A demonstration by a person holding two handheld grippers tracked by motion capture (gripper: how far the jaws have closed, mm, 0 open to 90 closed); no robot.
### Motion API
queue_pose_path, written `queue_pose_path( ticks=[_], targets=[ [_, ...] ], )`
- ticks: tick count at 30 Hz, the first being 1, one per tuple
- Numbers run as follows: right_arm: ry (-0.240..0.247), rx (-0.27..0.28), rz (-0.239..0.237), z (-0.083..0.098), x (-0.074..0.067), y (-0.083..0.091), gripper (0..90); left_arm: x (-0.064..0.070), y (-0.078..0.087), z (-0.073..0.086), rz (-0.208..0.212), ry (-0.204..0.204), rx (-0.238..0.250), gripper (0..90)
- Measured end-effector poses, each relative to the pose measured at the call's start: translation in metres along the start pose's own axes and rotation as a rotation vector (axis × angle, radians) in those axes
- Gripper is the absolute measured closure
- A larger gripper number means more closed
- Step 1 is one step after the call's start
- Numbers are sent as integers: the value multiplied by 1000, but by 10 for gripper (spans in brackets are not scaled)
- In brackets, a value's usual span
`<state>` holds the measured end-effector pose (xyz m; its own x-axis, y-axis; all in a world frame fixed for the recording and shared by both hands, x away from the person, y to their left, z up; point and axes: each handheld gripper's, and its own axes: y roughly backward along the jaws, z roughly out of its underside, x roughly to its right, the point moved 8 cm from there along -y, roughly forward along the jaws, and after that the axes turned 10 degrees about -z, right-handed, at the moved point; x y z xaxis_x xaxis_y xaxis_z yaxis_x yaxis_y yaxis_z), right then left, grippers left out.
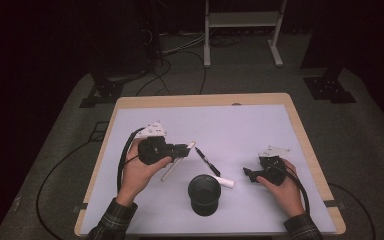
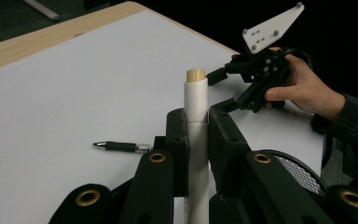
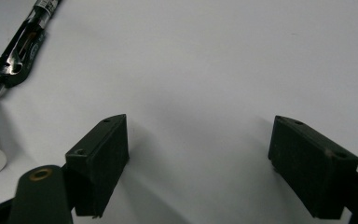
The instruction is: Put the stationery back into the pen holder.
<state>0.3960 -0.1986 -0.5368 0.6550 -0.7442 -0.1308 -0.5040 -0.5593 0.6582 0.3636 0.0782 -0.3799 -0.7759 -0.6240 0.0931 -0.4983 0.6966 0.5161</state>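
My left gripper [image 1: 185, 149] is raised a little over the left half of the white table and is shut on a long white stick [image 1: 176, 163]. Seen from the left gripper view, the white stick [image 2: 196, 100] rises upright between the two black jaws and ends in a tan tip. A black pen [image 1: 207, 161] lies flat on the table just right of it. My right gripper [image 1: 248, 174] rests low at the right, open, with nothing between its jaws [image 3: 198, 168].
A black mesh cup [image 1: 204, 194] stands near the front edge, with a short white piece [image 1: 225, 182] lying at its right rim. The black pen [image 3: 21, 44] lies ahead-left of the right jaws. The table's wooden border [image 1: 200, 100] frames the mat.
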Motion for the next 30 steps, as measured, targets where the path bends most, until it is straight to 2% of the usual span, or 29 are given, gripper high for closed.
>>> queue_pose_path(
  ticks=[12,30],
  targets=[
    [0,0,0,0,0,0,188,24,7,-14,46,-34,59,785],
    [0,0,0,0,0,0,187,47,4,-22,92,-49,94,784]
  ],
)
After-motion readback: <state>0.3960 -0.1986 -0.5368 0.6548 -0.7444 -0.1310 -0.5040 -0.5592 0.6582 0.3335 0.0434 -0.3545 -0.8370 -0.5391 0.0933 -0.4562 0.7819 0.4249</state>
